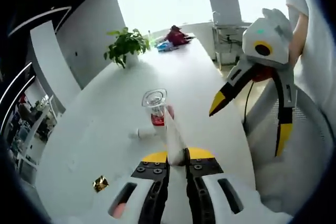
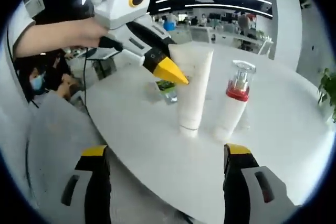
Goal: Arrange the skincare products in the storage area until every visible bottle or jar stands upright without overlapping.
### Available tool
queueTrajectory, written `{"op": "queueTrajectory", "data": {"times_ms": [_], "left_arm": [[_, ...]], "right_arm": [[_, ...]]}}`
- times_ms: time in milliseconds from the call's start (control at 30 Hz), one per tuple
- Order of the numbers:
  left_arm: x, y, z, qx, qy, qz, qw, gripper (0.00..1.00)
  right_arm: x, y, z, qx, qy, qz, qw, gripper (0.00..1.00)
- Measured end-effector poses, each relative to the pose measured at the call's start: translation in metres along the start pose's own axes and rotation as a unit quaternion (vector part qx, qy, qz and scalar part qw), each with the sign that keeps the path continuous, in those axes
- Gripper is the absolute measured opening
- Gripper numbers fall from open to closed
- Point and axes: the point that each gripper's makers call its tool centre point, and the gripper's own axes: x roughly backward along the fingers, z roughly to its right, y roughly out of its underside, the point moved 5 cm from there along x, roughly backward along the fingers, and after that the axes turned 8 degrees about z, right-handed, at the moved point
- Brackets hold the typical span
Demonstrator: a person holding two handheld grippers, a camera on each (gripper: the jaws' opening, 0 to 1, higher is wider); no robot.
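On table near edge: left gripper point(image 2: 176, 77) pinching upright white tube point(image 2: 193, 87) | pump bottle point(image 2: 234, 100) just right | right gripper point(image 2: 168, 192) spread, apart.

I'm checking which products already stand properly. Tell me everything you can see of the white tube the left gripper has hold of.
The white tube is a plain, matte, plastic-looking squeeze tube, wide and flat at its crimped top and narrowing to a round cap on which it stands upright on the white table. The left gripper is shut on its top edge. It stands close beside the red-collared pump bottle; whether they touch is unclear.
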Motion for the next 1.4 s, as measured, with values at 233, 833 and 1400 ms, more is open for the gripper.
{"op": "queueTrajectory", "data": {"times_ms": [233, 833, 1400], "left_arm": [[-0.009, 0.004, -0.021, 0.003, -0.005, 0.004, 1.0, 0.16], [-0.023, 0.002, -0.031, 0.004, 0.011, 0.015, 0.9998, 0.16], [-0.026, 0.009, -0.028, 0.028, 0.015, -0.006, 0.9995, 0.26]], "right_arm": [[0.003, 0.008, 0.013, -0.029, 0.035, -0.009, 0.9989, 0.99], [0.012, 0.006, 0.01, -0.033, 0.045, -0.011, 0.9984, 0.98], [0.011, 0.008, 0.01, -0.037, 0.04, -0.015, 0.9984, 0.98]]}}
